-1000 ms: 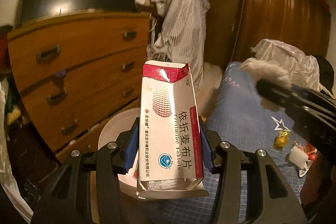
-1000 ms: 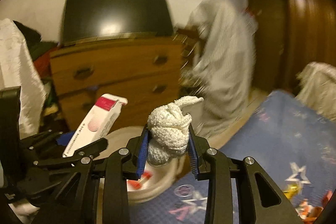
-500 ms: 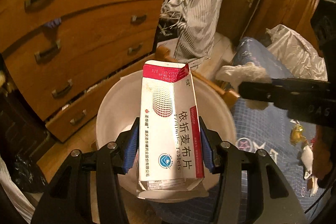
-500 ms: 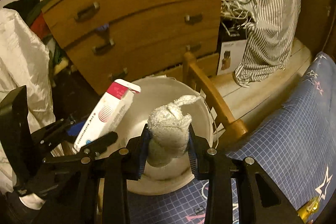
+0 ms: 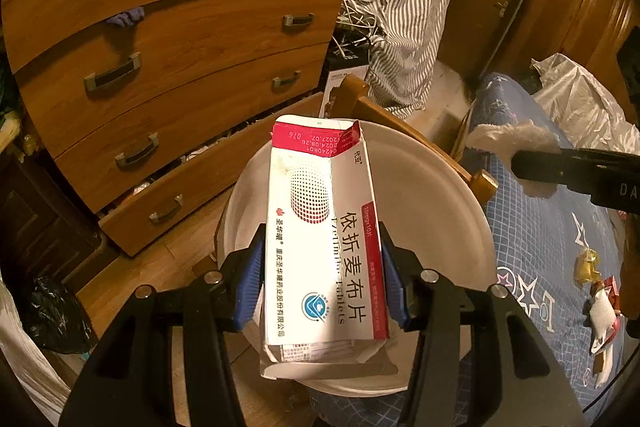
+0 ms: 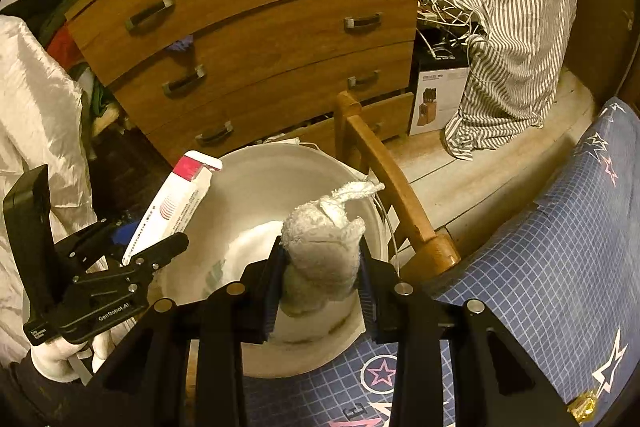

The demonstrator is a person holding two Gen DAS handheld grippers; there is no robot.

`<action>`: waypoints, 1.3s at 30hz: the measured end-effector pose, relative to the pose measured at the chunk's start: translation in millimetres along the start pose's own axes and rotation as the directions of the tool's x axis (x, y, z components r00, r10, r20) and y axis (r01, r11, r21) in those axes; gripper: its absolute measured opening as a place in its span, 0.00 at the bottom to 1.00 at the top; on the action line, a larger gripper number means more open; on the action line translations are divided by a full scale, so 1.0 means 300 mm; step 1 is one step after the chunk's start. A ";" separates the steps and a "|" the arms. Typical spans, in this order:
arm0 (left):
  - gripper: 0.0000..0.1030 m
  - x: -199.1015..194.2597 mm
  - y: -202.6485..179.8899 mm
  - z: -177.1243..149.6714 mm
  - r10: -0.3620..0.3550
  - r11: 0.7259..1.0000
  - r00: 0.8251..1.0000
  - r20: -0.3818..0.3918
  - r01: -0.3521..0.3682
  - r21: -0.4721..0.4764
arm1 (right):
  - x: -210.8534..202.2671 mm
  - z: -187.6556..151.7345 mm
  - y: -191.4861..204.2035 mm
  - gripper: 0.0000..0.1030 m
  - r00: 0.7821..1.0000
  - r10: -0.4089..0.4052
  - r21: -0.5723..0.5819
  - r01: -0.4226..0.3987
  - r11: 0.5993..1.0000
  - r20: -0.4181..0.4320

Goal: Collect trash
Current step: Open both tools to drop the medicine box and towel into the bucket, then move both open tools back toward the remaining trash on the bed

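My left gripper point(image 5: 322, 279) is shut on a white and red tablet box point(image 5: 320, 227), holding it upright over the white bin point(image 5: 460, 211). The same box point(image 6: 172, 207) and left gripper point(image 6: 132, 251) show at the left of the right wrist view, above the bin's left rim. My right gripper point(image 6: 320, 267) is shut on a crumpled white tissue wad point(image 6: 324, 247), which hangs over the inside of the bin point(image 6: 256, 179). In the left wrist view the tissue wad point(image 5: 508, 143) sticks out of the right gripper's black finger at the right edge.
A wooden chest of drawers point(image 5: 160, 47) stands behind the bin, its lowest drawer ajar. A wooden bed post and rail point(image 6: 384, 179) runs beside the bin. The blue star-patterned bedspread point(image 6: 540, 267) holds small wrappers point(image 5: 596, 291). Striped cloth point(image 6: 512, 27) hangs at the back.
Both grippers have tipped downward and come in over the white bin, each keeping its load. The wall and dark screen have left the view; the bin now fills the middle.
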State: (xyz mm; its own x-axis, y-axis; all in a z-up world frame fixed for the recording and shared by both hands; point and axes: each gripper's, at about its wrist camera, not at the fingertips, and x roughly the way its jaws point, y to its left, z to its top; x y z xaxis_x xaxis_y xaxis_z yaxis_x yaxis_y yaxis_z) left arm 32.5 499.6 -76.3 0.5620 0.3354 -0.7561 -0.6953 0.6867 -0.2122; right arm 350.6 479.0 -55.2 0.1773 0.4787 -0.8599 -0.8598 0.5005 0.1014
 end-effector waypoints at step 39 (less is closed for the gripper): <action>0.61 -0.035 -0.354 -0.153 -0.158 0.972 0.987 -0.024 0.159 0.173 | -0.487 -0.573 -0.109 0.62 0.922 -0.188 0.192 0.129 0.973 0.337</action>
State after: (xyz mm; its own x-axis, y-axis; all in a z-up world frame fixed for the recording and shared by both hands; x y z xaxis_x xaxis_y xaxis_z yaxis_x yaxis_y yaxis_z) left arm 79.9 393.6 -74.2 0.6540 0.2076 -0.7275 -0.5087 0.8324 -0.2198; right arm 270.5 268.5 -19.0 0.4870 0.5904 -0.6436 -0.7218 0.6870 0.0840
